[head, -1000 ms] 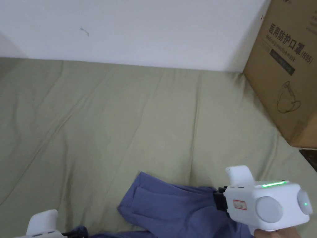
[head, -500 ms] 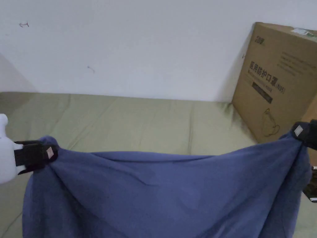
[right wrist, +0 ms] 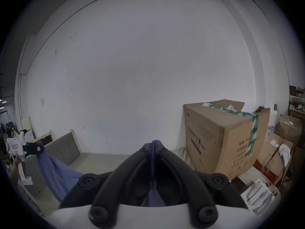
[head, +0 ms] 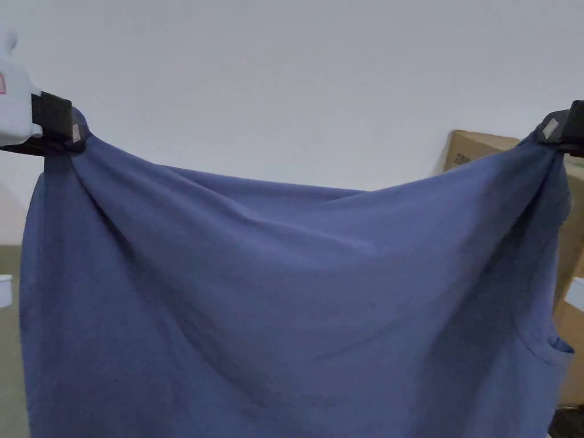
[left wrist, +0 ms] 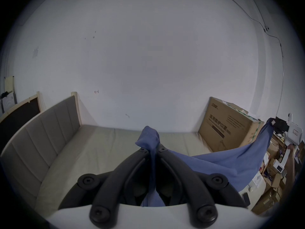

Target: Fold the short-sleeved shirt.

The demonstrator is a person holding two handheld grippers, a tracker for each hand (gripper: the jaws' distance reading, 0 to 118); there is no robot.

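Observation:
The blue short-sleeved shirt (head: 296,296) hangs spread out in the air in the head view, held up by two corners. My left gripper (head: 71,132) is shut on its upper left corner, and the cloth bunches out between the black jaws in the left gripper view, where the left gripper (left wrist: 152,149) pinches the shirt (left wrist: 231,163). My right gripper (head: 556,130) is shut on the upper right corner. In the right gripper view a thin blue edge of the shirt (right wrist: 54,169) runs through the right gripper (right wrist: 153,145). The shirt's lower part is cut off below the head view.
A bed with an olive sheet (left wrist: 102,143) and a padded grey headboard (left wrist: 49,121) lies below, against a white wall. A big cardboard box (right wrist: 224,140) stands at the bed's right end, with more boxes and clutter (right wrist: 280,150) beyond it.
Both grippers have lifted the shirt from the bed high into the air and spread it wide. The head camera has tilted up toward the wall.

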